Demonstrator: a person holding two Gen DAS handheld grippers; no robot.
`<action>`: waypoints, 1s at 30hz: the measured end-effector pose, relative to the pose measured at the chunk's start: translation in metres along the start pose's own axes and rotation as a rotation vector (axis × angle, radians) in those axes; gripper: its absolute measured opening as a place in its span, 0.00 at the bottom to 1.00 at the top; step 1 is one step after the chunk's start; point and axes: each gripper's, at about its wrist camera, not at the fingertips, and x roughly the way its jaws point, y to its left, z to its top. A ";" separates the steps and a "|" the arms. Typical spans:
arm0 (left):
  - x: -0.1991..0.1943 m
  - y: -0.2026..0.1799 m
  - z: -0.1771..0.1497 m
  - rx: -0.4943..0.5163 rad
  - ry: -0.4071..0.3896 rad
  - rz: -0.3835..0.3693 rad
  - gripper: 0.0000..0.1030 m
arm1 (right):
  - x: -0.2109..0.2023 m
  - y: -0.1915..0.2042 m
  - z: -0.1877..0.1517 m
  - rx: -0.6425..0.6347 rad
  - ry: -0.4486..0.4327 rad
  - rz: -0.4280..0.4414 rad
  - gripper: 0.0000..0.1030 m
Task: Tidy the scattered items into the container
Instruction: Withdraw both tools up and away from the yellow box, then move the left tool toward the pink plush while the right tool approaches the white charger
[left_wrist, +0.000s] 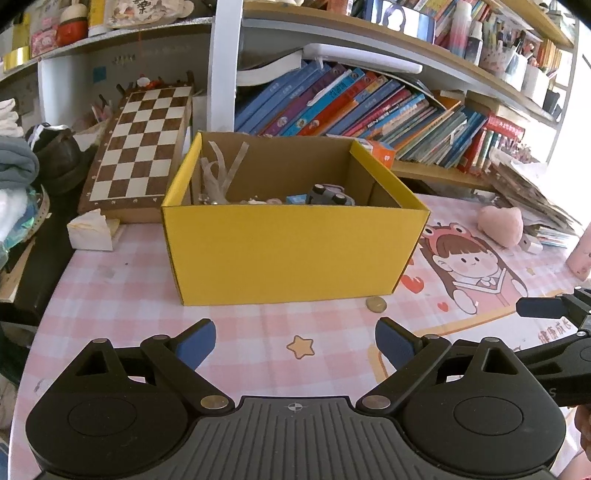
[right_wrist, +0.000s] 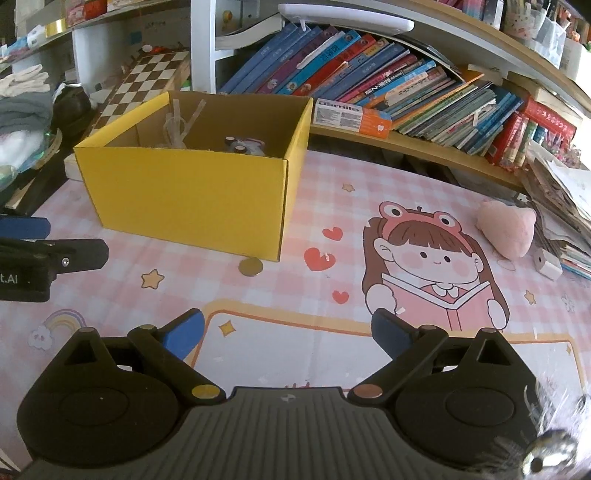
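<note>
Pink desk mat (left_wrist: 110, 295): yellow box (left_wrist: 291, 251) w/ toy car (left_wrist: 327, 195); both fingers apart.

Table (right_wrist: 332, 206) covered with a pink-and-white checked mat printed with a cartoon girl reading, hearts and stars. An open yellow cardboard box (right_wrist: 192, 199) stands toward the table's far left. A round brass-coloured coin (right_wrist: 250, 266) lies flat just off the box's near right corner. A pink plush heart-shaped toy (right_wrist: 508, 230) rests toward the right edge, with a small white plug-shaped block (right_wrist: 548, 264) just beside it. A white wedge-shaped block (left_wrist: 90, 232) sits at the far left edge, beside a brown-and-cream wooden chessboard (left_wrist: 142, 147) leaning at the far edge.
</note>
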 end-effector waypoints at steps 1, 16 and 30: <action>0.000 -0.002 0.000 0.000 0.002 0.003 0.93 | 0.001 -0.002 0.000 0.000 0.002 0.005 0.95; 0.005 -0.055 0.000 0.001 0.027 0.071 0.93 | 0.006 -0.044 0.002 -0.036 0.010 0.090 0.96; 0.023 -0.114 0.008 0.028 0.047 0.095 0.93 | 0.012 -0.106 -0.002 -0.003 0.018 0.112 0.97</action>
